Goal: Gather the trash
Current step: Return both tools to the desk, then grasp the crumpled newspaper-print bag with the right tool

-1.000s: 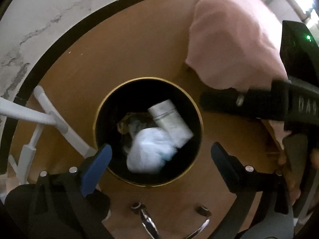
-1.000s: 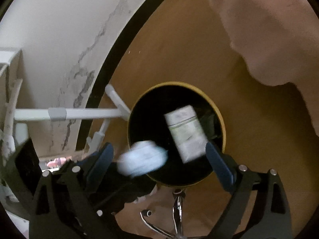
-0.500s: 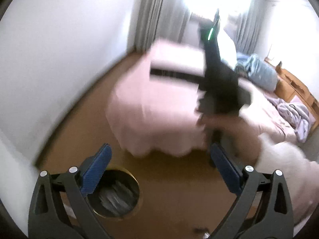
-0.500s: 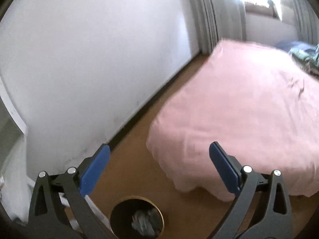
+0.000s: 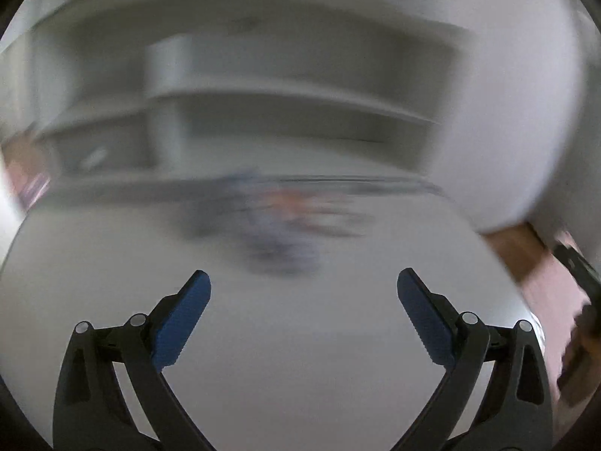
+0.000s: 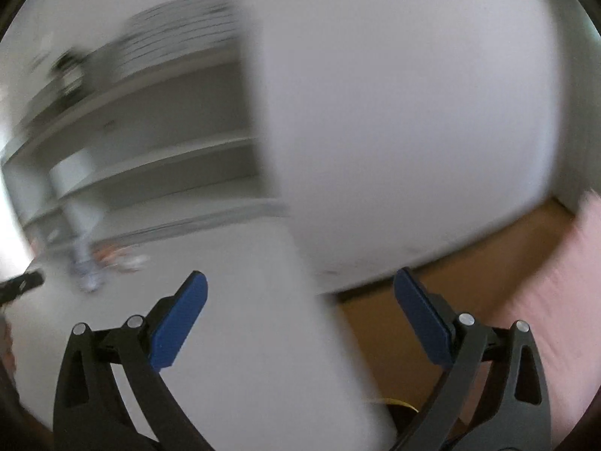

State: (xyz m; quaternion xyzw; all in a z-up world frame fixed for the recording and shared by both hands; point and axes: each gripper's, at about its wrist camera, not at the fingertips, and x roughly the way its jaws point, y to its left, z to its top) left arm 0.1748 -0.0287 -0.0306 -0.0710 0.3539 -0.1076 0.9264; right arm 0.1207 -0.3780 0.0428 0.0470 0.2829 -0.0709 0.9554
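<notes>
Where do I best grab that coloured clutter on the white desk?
Too blurred to choose a part. The clutter lies low on the desk, shelves close behind, so probably come from above and the near side with the open left gripper.

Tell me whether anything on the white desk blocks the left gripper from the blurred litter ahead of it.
Nothing visible does. The left gripper is open and empty, and only bare white desk lies between it and the blurred colourful litter. Blur hides what the pieces are.
</notes>
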